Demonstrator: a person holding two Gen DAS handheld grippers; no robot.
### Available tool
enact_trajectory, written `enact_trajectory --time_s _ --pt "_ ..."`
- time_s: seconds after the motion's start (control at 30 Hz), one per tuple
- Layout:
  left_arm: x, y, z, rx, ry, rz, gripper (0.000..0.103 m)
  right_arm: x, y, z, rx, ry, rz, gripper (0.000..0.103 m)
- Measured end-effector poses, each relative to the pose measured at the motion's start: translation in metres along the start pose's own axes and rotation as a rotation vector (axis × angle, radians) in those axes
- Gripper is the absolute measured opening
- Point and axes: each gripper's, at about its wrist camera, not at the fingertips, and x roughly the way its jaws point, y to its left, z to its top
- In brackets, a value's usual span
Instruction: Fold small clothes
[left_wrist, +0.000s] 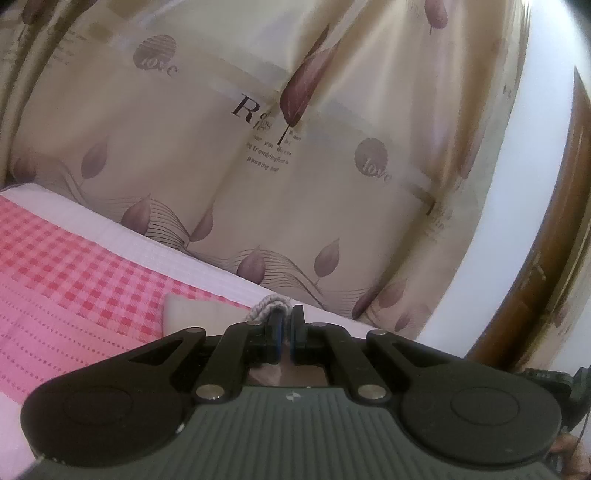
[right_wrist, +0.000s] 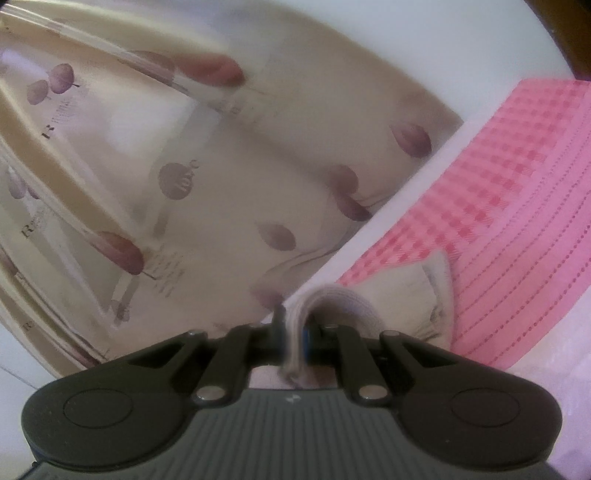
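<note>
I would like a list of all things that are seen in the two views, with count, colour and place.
garment: one, cream with a greyish ribbed edge, lying on the bedcover, its edge pinched by both grippers.
bedcover: one, pink check with a white border, under the garment.
curtain: one, cream with purple leaves and printed words, behind the bed.
wall: one, white, beside the curtain.
wood frame: one, brown, at the right edge of the left view.
left gripper: one, black, fingers shut on the garment edge.
right gripper: one, black, fingers shut on the ribbed edge.
</note>
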Motion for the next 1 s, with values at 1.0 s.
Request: enact_trajectory --time_s 1.0 --pt "0.102 0.023 -0.014 0.101 0.081 0.145 0.003 0.071 -0.033 0.007 -0.007 0.037 -0.146 0.009"
